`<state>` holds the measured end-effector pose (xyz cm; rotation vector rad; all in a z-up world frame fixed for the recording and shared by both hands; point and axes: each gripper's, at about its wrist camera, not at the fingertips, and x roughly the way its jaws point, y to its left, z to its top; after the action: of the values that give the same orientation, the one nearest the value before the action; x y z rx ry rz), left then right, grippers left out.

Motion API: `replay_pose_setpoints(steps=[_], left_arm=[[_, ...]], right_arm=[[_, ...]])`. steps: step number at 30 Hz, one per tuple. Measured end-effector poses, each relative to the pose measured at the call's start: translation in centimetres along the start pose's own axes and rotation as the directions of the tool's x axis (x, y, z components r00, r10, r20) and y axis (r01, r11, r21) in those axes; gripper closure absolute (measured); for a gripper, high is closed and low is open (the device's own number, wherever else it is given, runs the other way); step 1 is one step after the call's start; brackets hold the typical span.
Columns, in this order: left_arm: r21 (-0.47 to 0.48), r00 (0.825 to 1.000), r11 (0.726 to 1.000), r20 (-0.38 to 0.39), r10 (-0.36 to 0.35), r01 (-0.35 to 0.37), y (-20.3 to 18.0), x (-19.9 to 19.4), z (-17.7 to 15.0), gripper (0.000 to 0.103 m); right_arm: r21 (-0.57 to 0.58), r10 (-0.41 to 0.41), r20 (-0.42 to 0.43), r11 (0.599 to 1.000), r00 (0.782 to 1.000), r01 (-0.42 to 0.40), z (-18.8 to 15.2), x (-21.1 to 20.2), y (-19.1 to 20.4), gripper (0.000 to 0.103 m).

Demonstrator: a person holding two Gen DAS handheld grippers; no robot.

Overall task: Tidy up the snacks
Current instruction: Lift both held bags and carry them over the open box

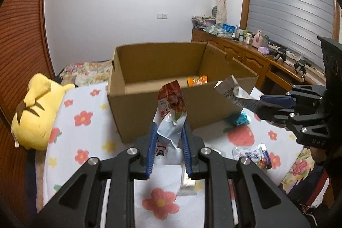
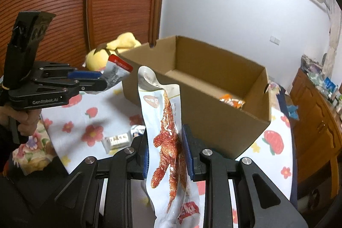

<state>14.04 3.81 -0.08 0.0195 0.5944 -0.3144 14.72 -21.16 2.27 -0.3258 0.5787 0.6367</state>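
Note:
My left gripper (image 1: 170, 127) is shut on a crumpled red-and-white snack pouch (image 1: 171, 108), held upright in front of an open cardboard box (image 1: 149, 104). In the right wrist view the same gripper (image 2: 103, 79) shows at the left with that pouch (image 2: 117, 71). My right gripper (image 2: 165, 129) is shut on a long white pouch printed with red chicken feet (image 2: 168, 142). From the left wrist view this gripper (image 1: 260, 103) holds its pouch (image 1: 232, 90) near the box's right corner. An orange snack bag (image 1: 197, 80) (image 2: 232, 100) lies inside the box (image 2: 203, 112).
The box stands on a flower-print sheet (image 1: 89, 121). Loose on it are a teal packet (image 1: 239, 119), a white wrapped snack (image 1: 254, 155) and a small white carton (image 2: 116, 141). A yellow plush toy (image 1: 36, 112) lies left of the box. A wooden dresser (image 1: 252, 59) runs along the right.

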Motion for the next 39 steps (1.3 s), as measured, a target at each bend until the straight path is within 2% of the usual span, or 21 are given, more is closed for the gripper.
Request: replay_pose_setpoints(steps=[10,23,28,39], left_arm=[[0.038,0.999,0.999,0.04,-0.009,0.008,-1.1,0.2,3.9,0.082],[0.05,1.0,0.999,0.013,0.007,-0.008,-0.9,5.3,7.8,0.082],[0.055,1.0,0.998,0.001,0.011,-0.011,-0.8,7.2,8.9,0.082],[0.061,0.998,0.998,-0.049,0.028,-0.025,-0.7,10.4,9.1,0.082]], right_arm=[[-0.016,-0.029,0.058,0.999,0.998,0.03,2.9,-1.1,-1.4,0.078],[-0.037,-0.05,0.062,0.998,0.997,0.052,6.9,2.2,-6.5,0.078],[-0.049,-0.05,0.034,0.997,0.998,0.052,7.5,4.5,-7.9,0.078],[-0.07,-0.039,-0.1,0.997,0.994,0.032,7.2,9.5,-9.5,0.078]])
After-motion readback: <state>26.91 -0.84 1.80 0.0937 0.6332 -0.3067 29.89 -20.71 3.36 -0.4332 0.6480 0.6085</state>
